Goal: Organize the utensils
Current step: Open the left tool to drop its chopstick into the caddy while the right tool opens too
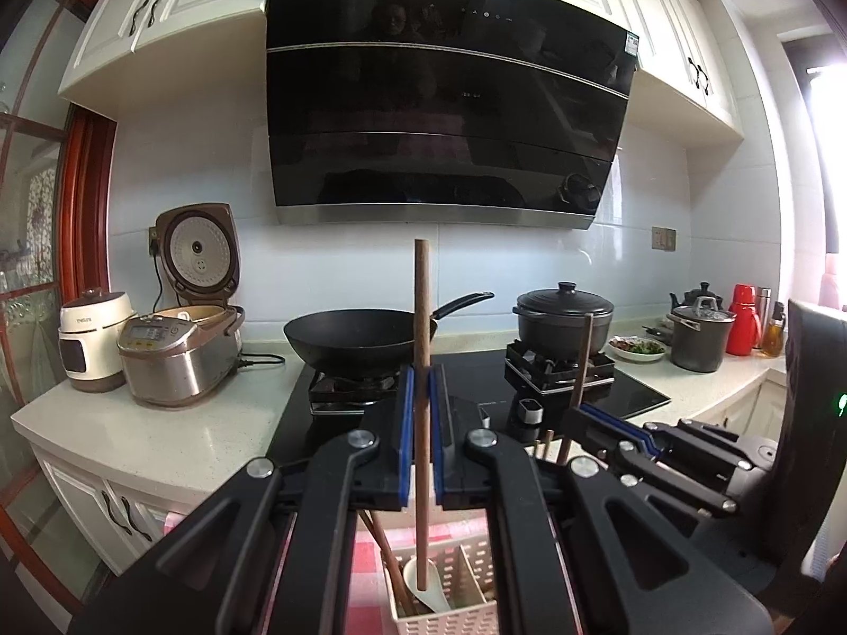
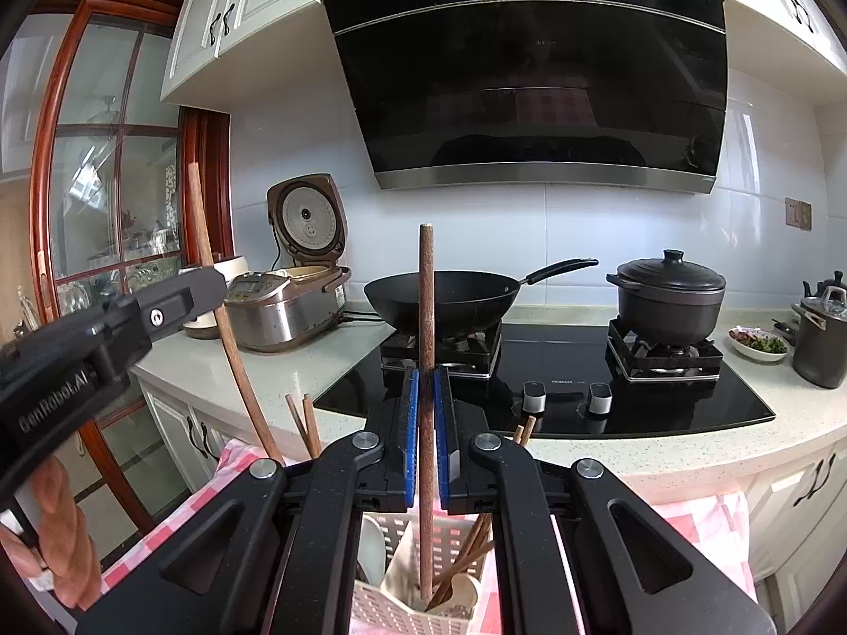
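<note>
Above the caddy (image 1: 450, 619), both grippers (image 1: 422, 413) (image 2: 426, 418) pinch stiff, light wooden handles (image 1: 422, 317) (image 2: 426, 307) mid-shaft.

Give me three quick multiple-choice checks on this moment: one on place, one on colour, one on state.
1. Where do the lower ends of both held wooden handles sit?
A. in the wok
B. in the white utensil basket
C. on the counter

2. What colour are the gripper pads?
A. blue
B. red
C. green

3. The rice cooker lid is:
A. shut
B. removed
C. open

Answers:
B: the left gripper and right gripper each hold a wooden handle reaching down into the white utensil basket.
A: the pads are blue.
C: the rice cooker lid stands raised.
</note>
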